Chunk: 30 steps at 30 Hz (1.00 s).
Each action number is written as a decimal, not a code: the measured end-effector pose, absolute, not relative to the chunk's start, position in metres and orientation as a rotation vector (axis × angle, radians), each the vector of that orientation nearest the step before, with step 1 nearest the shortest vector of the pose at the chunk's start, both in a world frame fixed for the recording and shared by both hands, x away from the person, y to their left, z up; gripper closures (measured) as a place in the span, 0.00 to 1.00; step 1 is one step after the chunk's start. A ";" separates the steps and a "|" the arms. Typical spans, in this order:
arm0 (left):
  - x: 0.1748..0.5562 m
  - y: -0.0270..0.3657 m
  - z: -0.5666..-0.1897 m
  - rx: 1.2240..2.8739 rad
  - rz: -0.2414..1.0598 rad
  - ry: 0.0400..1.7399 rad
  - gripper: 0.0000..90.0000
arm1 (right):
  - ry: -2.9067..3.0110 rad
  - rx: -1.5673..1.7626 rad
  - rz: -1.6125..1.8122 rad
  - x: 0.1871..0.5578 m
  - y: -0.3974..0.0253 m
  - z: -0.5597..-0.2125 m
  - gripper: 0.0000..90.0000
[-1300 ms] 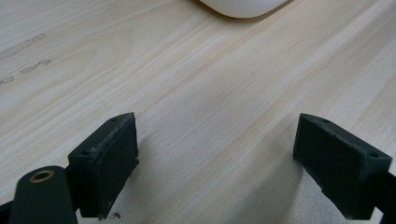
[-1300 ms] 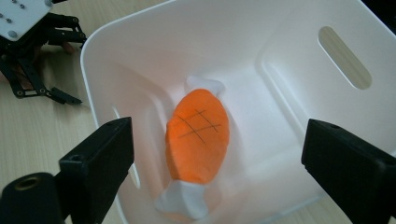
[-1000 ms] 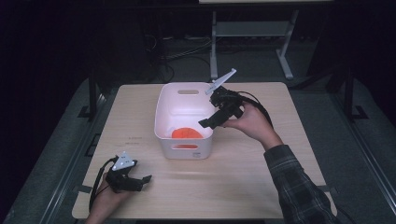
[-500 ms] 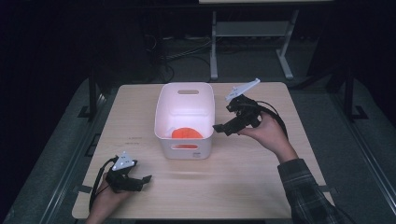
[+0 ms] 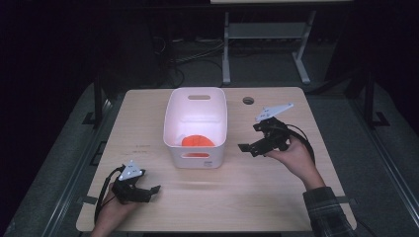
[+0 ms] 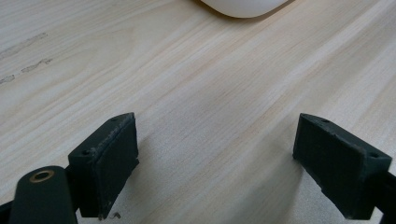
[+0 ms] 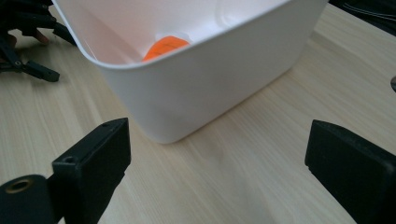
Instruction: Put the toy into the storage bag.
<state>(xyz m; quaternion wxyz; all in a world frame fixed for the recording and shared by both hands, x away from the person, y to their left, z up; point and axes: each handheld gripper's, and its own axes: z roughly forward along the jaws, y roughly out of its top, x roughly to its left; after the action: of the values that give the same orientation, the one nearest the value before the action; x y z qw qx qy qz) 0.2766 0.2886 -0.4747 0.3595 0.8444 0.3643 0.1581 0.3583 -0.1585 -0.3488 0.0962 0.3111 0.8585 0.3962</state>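
Right gripper (image 5: 245,147) is drawing back from the white bin (image 5: 196,153) toward the table's right side, jaws spread and empty | orange disc (image 5: 197,141) is lying inside the bin | left gripper (image 5: 154,190) is resting near the table's front-left edge, jaws spread

A dim lab or test room is showing here: a plain wooden table (image 5: 276,197) is standing on grey flooring, cables (image 5: 190,61) are trailing behind it (near a metal desk frame (image 5: 262,44)), darkness surrounding.
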 end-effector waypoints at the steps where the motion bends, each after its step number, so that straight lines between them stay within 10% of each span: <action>1: 0.277 0.289 -0.475 2.176 0.408 0.940 0.15 | 2.538 0.932 1.178 0.357 -0.161 -0.352 0.07; 30: 0.277 0.289 -0.475 2.180 0.407 0.939 0.15 | 2.364 1.113 1.154 0.311 -0.215 -0.427 0.03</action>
<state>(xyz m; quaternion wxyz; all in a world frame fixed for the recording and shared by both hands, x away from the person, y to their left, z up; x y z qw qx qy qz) 0.2765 0.2888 -0.4747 0.3587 0.8450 0.3639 0.1577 0.3115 -0.2153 -0.4270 0.1421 0.3858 0.8192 0.3998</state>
